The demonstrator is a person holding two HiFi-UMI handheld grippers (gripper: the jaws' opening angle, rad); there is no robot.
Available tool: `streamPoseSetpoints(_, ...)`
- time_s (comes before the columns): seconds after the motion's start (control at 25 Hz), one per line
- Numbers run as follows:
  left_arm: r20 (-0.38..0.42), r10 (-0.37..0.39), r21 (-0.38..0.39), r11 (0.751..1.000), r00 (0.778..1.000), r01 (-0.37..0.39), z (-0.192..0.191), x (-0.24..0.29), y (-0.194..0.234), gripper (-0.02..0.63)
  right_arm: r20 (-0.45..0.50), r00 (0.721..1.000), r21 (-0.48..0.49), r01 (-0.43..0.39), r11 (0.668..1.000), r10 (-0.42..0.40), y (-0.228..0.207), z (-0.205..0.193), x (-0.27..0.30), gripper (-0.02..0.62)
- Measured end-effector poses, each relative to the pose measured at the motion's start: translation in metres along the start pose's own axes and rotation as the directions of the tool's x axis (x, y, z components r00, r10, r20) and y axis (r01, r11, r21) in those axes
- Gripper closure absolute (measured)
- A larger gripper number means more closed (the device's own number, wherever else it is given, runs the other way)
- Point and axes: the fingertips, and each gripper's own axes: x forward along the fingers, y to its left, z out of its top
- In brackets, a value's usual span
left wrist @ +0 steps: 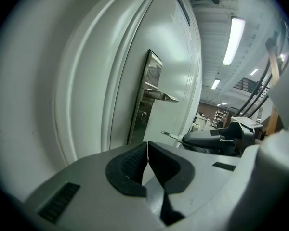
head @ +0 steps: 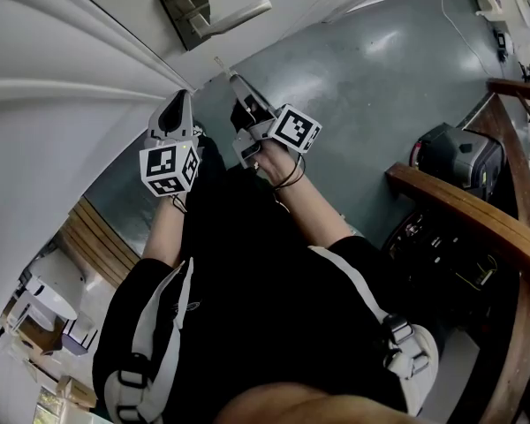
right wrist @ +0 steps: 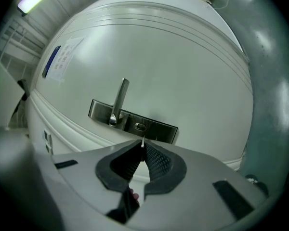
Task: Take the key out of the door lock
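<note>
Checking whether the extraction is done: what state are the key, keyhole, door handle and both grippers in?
key: out of the lock, pinched in the right gripper.
keyhole: empty.
door handle: untouched.
right gripper: shut on the key.
left gripper: shut, empty.
</note>
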Motion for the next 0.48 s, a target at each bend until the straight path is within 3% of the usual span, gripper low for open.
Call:
streamPoseSetpoints(0.16, -0.013, -0.017, 0.003, 1.000, 1.000, 0.017, -0.003, -0.001, -0.010, 0.581, -0.046, 0.996, -0.161, 0.063, 0.985, -0.072, -0.005, 0.000, -0.033, 0.565)
streamPoseSetpoints(0.28, -0.030, -0.045, 0.006, 0.999, 0.999, 0.045, -0.007, 0.002, -0.021, 0.581, -0.060, 0.984, -0.327, 0.137, 0.935, -0.165, -0.014, 0.005, -0.059, 0.565)
streamPoseSetpoints(0.36, -0.041, -0.071, 0.010, 0.997, 0.997, 0.072, -0.008, 0.005, -0.031, 0.581, -0.051, 0.970, -0.444, 0.190, 0.876, -0.236, -0.020, 0.010, -0.075, 0.565)
streamPoseSetpoints(0.48, -0.056, -0.117, 0.021, 0.993, 0.992, 0.119, -0.008, 0.012, -0.046, 0.581, -0.007, 0.940, -0.616, 0.264, 0.742, -0.341, -0.028, 0.020, -0.094, 0.565)
